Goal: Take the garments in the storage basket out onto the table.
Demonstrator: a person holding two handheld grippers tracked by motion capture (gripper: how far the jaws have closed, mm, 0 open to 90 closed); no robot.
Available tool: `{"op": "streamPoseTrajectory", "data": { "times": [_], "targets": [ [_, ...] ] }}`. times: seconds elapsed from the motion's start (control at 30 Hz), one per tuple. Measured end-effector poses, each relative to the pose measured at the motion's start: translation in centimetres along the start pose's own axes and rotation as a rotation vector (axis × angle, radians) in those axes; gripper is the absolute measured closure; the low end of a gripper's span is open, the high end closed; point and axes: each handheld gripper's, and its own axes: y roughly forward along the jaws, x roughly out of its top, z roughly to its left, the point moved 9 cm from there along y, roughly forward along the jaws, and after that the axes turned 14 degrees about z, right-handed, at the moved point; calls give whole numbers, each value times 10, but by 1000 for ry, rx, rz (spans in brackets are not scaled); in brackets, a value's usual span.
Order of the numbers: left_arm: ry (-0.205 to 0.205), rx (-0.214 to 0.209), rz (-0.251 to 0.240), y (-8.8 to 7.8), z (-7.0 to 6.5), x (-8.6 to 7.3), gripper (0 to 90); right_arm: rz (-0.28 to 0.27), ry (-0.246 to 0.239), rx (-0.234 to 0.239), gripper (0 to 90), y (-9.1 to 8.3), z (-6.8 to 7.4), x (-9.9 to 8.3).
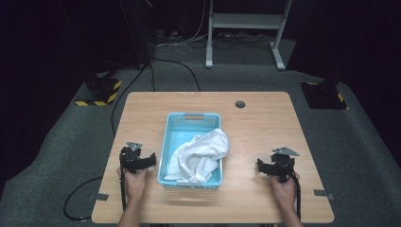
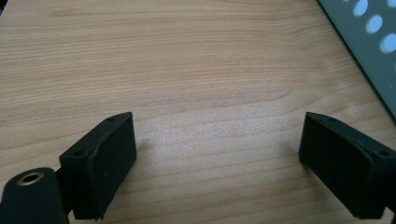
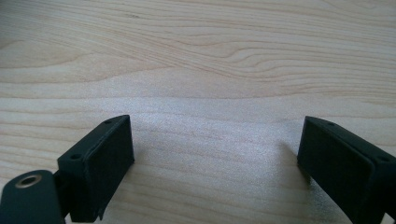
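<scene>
Between the wide-open, empty left gripper (image 1: 152, 160) and right gripper (image 1: 259, 165), a pale wooden table (image 1: 265, 127) bears a light-blue plastic basket (image 1: 169, 137) over grey carpet (image 1: 359, 142).

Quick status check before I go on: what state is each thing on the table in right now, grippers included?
Basket: upright on the table, holding the cloth.
Cloth: crumpled, in the basket's near half, spilling over its right rim.
Left gripper: open, nothing between the jaws, left of the basket.
Right gripper: open, nothing between the jaws, on bare wood right of the basket.
Table: bare apart from the basket.
</scene>
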Motion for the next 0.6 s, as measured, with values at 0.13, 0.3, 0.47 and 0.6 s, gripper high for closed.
{"op": "streamPoseTrajectory", "data": {
  "times": [0.13,0.3,0.47,0.6],
  "targets": [
    [0,0,0,0,0,0,113,-1,8,-3,107,1,-1,1],
    [1,-1,1,0,0,0,112,3,23,-15,88,2,-3,3],
    [4,-3,1,0,0,0,107,14,18,-11,53,3,-5,3],
    [8,-7,2,0,-1,0,105,52,28,59,44,-1,-9,3]
  ]
}}
